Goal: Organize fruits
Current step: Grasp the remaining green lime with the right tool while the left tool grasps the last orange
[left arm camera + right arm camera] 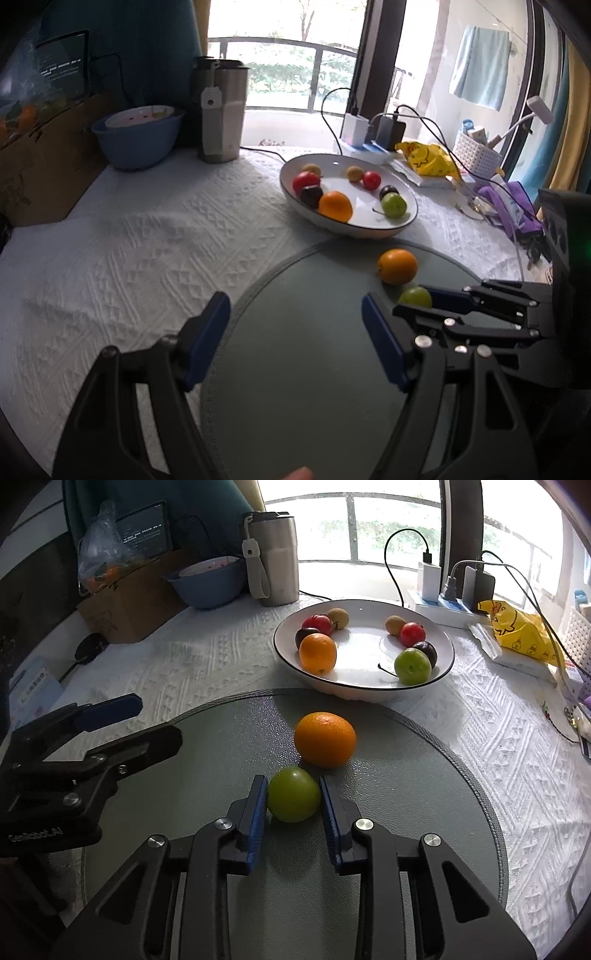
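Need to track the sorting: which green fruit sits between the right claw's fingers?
The green fruit on the mat, beside the loose orange; the other lies in the bowl.

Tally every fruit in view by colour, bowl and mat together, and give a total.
Orange: 2
Green: 2
Red: 2
Dark purple: 2
Brown: 2
Total: 10

- A green fruit [293, 799] is sitting on the grey mat [424, 775], touching an orange [325, 739].
- 8 more fruits are lying in the white bowl [448, 657].
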A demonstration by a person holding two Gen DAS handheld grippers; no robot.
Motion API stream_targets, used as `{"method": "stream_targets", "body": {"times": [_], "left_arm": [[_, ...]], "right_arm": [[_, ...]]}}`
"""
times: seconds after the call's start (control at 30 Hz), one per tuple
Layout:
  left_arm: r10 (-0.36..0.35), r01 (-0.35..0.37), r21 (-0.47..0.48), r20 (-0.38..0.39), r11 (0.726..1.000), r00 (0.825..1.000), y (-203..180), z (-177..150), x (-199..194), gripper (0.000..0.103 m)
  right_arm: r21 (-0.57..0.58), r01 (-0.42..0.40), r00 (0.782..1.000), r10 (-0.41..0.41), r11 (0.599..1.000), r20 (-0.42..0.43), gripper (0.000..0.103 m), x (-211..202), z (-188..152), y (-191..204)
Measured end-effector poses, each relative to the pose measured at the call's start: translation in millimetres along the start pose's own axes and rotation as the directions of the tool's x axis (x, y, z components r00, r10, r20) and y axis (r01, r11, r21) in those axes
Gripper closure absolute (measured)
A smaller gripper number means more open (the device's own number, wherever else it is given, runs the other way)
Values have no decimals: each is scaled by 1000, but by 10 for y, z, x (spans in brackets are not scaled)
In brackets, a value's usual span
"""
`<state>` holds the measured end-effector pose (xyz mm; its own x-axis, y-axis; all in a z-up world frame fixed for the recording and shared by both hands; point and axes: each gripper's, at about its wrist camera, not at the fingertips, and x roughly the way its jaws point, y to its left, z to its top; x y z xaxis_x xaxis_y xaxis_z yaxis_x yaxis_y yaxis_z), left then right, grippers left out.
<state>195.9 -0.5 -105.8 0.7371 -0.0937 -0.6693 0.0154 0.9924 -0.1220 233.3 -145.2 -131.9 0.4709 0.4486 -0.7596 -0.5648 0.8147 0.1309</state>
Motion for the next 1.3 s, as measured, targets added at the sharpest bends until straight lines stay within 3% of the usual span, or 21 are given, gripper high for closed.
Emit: {"method": "stream_targets", "body": {"times": [0.73, 1.3], "left_arm": [[-46, 50, 83, -49, 995, 998, -630, 251, 383, 28], [-13, 30, 132, -122, 991, 992, -821, 303, 711, 29]], "right_arm": [[75, 62, 996, -66, 995, 62, 73, -228, 40, -610], [122, 66, 995, -74, 990, 65, 73, -186, 65, -901]]}}
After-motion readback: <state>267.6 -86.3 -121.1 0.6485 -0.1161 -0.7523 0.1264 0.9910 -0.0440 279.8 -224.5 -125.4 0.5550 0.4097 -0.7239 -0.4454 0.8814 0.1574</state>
